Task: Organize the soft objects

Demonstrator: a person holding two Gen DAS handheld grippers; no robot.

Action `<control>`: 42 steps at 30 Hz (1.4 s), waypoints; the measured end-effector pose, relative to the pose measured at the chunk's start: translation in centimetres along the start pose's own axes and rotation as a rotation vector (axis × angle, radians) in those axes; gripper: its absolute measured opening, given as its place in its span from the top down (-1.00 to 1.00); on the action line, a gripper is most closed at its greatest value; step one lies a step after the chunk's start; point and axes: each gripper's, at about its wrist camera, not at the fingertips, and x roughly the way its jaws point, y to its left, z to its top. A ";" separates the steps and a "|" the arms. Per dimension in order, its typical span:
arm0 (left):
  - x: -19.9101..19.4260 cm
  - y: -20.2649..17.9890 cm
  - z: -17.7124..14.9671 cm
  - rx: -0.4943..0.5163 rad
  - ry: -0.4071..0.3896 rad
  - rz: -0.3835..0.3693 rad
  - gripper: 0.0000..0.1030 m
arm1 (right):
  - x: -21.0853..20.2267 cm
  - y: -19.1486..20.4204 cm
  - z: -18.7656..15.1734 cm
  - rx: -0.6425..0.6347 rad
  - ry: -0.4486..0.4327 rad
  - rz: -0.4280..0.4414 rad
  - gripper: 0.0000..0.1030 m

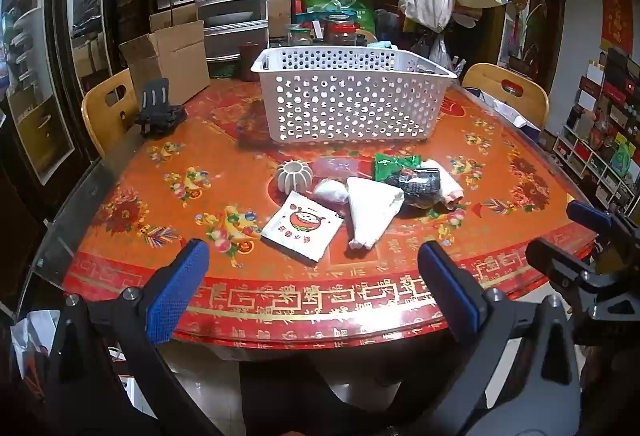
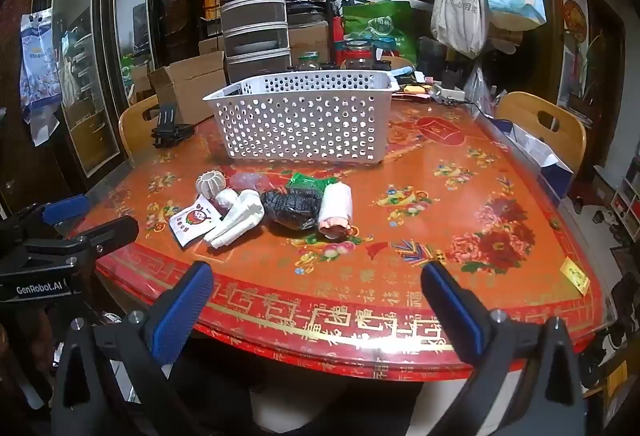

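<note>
So a white perforated plastic basket (image 1: 352, 96) sits on the glossy red floral table (image 1: 140, 212), with a crinkly white packet (image 1: 302, 226), folded white cloth (image 1: 370, 210) and black wad (image 2: 292, 210) clustered just before it, while left gripper (image 1: 312, 284) and right gripper (image 2: 316, 300) hover at the near edge, both wide open, empty.

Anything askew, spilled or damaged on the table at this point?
Nothing spilled or damaged. The soft items lie in a loose heap, black bundle overlapping the green packet, in front of the upright white basket. Both claws are open and empty.
</note>
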 end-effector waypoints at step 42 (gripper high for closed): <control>-0.2 -0.2 0.1 0.004 -0.008 -0.019 -1.00 | 0.2 0.1 -0.1 0.009 0.012 0.012 -1.00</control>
